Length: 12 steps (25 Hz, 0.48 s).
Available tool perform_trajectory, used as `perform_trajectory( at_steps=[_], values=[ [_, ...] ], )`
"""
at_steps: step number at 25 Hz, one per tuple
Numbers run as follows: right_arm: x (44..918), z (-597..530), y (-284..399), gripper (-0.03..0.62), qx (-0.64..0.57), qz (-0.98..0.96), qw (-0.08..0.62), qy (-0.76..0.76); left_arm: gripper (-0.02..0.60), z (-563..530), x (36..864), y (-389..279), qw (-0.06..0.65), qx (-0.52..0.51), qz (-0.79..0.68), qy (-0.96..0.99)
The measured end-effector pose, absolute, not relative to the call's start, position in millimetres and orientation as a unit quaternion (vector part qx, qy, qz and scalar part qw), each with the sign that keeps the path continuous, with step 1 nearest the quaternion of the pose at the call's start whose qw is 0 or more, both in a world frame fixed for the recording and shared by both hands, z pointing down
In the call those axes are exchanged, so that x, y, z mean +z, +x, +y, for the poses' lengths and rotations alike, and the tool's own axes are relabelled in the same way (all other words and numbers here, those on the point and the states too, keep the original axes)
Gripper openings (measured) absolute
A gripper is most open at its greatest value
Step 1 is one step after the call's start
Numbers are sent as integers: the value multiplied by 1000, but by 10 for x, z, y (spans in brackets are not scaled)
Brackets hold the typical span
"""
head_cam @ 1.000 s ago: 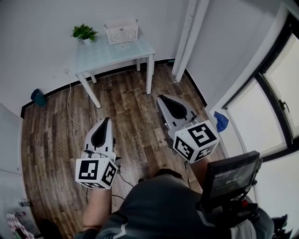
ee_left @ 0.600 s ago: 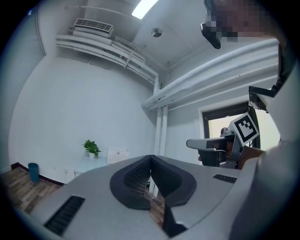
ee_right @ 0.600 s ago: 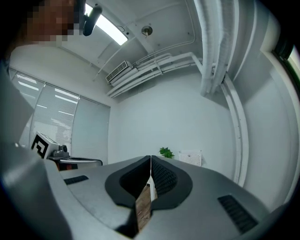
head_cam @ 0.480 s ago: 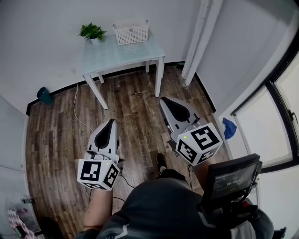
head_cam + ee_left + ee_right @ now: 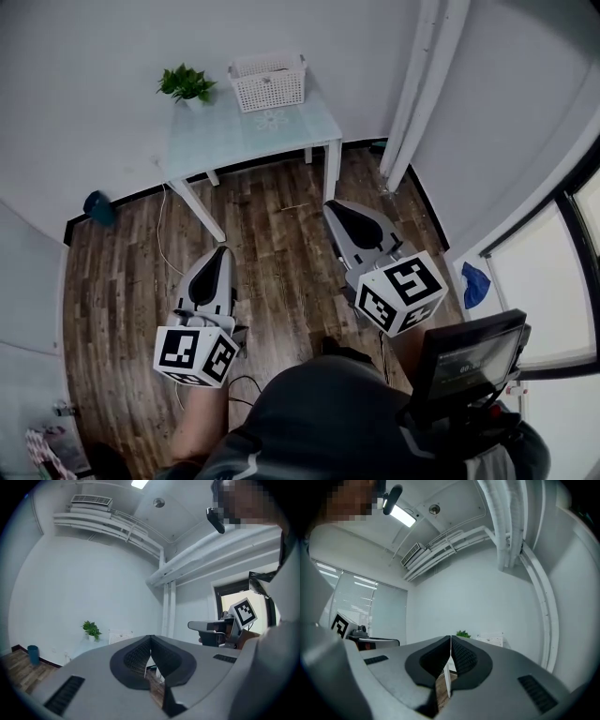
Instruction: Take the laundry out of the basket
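Jaws of L gripper (image 5: 218, 259) & R gripper (image 5: 339, 212) both closed, empty, well apart from basket (image 5: 269, 82).

On the table (image 5: 234, 136) the basket (image 5: 269, 82), plant (image 5: 187, 82) to its left, wall (image 5: 75, 94) behind

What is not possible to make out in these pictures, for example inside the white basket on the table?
1. Contents of the white perforated plastic basket: head view, too far and small; whether laundry lies inside cannot be told.
2. Writing on the black screen: head view, too small.
3. The pink-and-white object at the lower left: head view, cut off by the edge.
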State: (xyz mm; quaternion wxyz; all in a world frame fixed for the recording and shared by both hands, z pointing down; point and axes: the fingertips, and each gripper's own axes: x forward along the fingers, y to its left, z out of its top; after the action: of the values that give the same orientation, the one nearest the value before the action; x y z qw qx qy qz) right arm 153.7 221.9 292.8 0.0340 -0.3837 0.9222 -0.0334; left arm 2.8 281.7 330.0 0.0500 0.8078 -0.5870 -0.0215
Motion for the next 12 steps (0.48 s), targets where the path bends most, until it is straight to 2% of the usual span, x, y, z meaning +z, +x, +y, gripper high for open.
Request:
perform_trajectory(
  at_steps=[4,12],
  values=[
    [2924,2121,1594,18,-34,924,40,-379,9,2738,3286,-2,50,-21,-597,800],
    [3029,987,1820,17,-56,928,44,-366,9,1777,3348,97,64,-2,-622,780]
  ],
)
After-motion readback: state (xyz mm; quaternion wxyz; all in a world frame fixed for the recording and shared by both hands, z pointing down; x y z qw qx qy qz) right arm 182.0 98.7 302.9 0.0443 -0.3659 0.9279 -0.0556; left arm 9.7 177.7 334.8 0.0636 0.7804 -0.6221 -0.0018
